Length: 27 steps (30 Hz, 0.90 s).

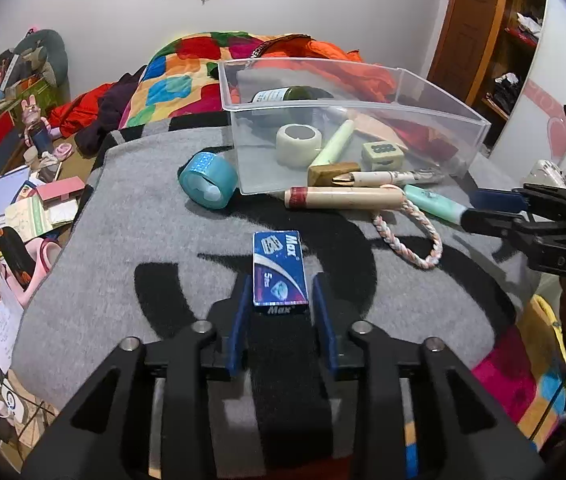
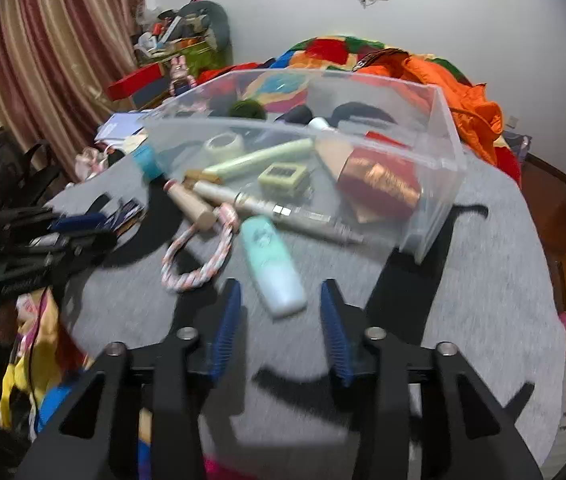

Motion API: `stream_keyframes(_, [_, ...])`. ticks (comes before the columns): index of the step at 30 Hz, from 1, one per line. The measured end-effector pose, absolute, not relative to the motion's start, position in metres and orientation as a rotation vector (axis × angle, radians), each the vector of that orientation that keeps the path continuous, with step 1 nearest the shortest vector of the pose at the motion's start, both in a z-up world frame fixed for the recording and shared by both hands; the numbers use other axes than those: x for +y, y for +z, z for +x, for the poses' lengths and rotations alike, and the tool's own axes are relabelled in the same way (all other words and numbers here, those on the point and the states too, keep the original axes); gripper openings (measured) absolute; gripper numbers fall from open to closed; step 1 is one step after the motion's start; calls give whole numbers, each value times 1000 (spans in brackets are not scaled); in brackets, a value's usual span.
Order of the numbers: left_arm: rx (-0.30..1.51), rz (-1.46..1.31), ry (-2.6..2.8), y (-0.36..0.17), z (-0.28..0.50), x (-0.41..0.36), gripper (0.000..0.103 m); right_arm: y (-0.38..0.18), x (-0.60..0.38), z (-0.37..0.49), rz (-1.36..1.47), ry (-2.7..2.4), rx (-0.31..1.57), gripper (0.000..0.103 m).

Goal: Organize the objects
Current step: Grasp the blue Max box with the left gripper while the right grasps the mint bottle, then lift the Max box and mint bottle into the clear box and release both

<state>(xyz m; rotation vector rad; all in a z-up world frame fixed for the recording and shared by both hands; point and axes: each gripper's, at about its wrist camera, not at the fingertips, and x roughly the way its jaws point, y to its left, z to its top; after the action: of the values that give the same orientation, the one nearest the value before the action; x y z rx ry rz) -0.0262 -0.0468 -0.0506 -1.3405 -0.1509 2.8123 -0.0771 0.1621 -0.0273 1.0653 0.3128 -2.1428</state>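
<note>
A blue "Max" box (image 1: 279,264) lies flat on the grey blanket (image 1: 123,240). Its near end sits between the blue pads of my left gripper (image 1: 282,278), which is open with a thin gap on either side. A mint-green bottle (image 2: 273,268) lies in front of the clear bin (image 2: 449,132). Its near end rests between the tips of my right gripper (image 2: 281,283), open and not touching it. The bin (image 1: 443,88) holds a white tape roll (image 1: 298,145), a green tube (image 1: 335,146), a dark bottle (image 1: 291,95) and a red box (image 2: 379,180).
Against the bin's front lie a blue tape roll (image 1: 208,182), a pen (image 1: 387,178) and a wooden handle (image 1: 343,198) with a braided rope loop (image 1: 415,240). A colourful quilt (image 1: 187,80) and orange jacket (image 1: 343,68) lie behind. Clutter covers the floor (image 1: 23,208) at left.
</note>
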Motion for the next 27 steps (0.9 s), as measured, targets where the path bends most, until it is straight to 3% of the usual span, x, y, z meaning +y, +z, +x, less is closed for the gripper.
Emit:
stream_keyframes(5, [-135,-1310,2853,-55,-35,-44,40,-40,147,-96,1120,-2130,269,40])
stream_keyframes(8, [-108,-1289,2882,-56,-34,-42,27,-40,143,-93,1094,-2137,268,27])
stream_keyframes(10, [-115,-1285,2883,-55,-32,-42,27,-39,145,-89,1084,-2131,265,23])
stream_keyframes(27, [-204,-1107,2936,-8,-32,-44,27,7,179,-78,964,-2234,124,23])
